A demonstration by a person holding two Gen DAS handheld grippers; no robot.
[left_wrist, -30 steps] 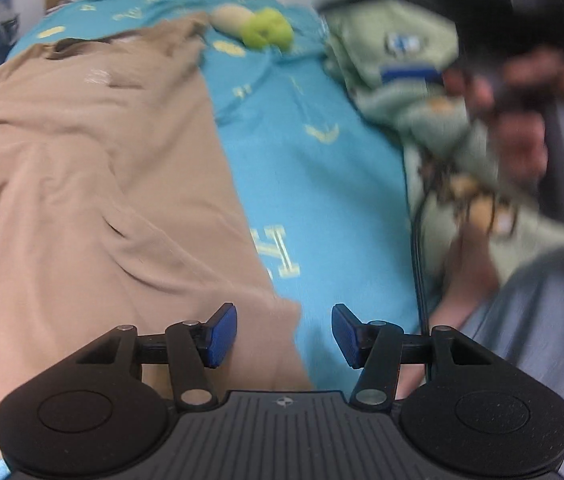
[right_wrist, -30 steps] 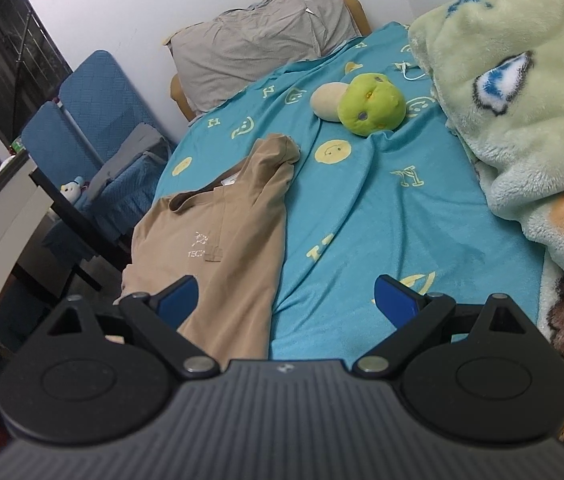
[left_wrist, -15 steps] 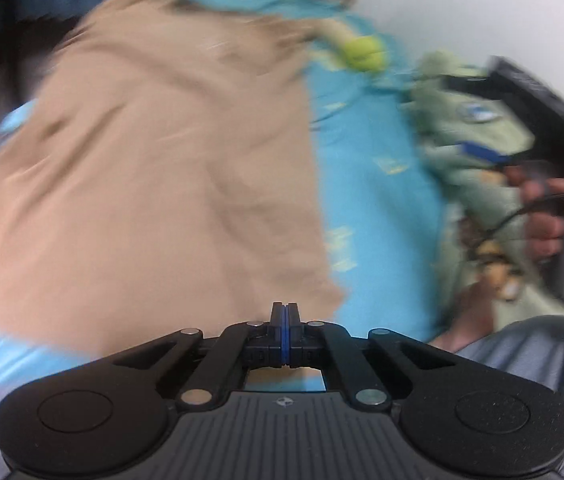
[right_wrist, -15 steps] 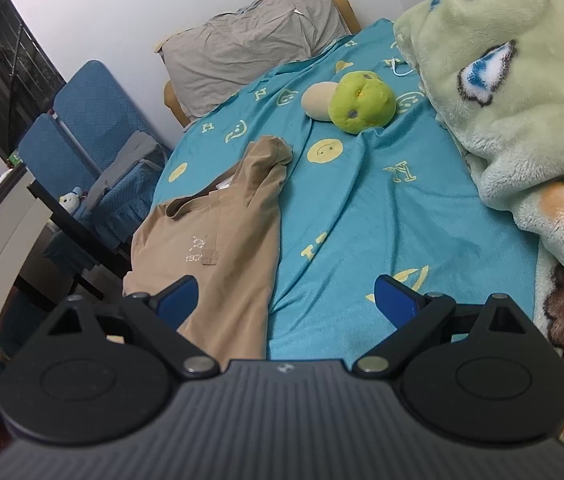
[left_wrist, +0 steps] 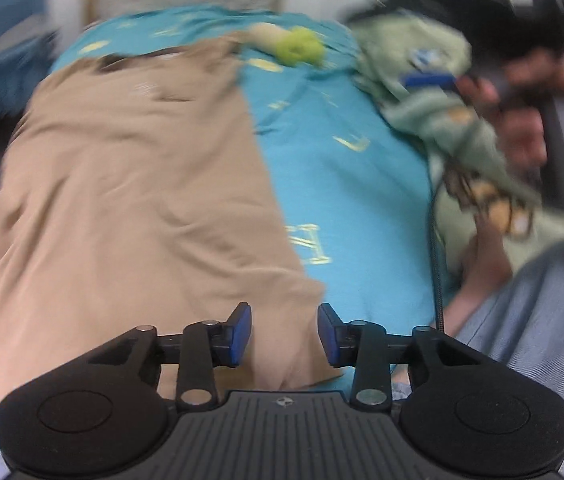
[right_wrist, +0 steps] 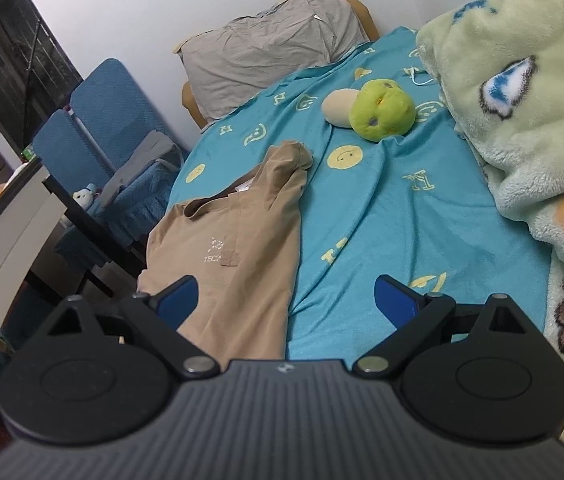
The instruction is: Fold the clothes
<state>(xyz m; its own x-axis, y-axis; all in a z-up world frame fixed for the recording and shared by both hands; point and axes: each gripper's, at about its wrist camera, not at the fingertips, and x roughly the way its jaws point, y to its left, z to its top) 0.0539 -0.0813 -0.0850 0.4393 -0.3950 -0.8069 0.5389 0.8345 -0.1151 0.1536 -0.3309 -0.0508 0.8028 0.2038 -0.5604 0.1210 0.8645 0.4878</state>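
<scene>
- Left claw: released, its blue pads set apart with a gap between them. The near hem of the tan shirt lies under and between the pads; the view is motion-blurred, so contact cannot be confirmed.
- Right claw: released, pads spread wide, holding nothing. It hangs above the near end of the bed, with its left pad over the shirt and its right pad over the sheet.
- Tan shirt: lies lengthwise on the left part of the teal bedsheet, collar toward the pillow end, chest logo facing up. One sleeve is bunched at the far end. The left edge of the shirt runs along the edge of the bed.
- Green plush toy: rests on the sheet beyond the shirt, touching a beige plush.
- Grey pillow: leans at the head of the bed.
- Pale green blanket: heaped along the right side of the bed.
- Blue chairs: stand beside the bed on the left.
</scene>
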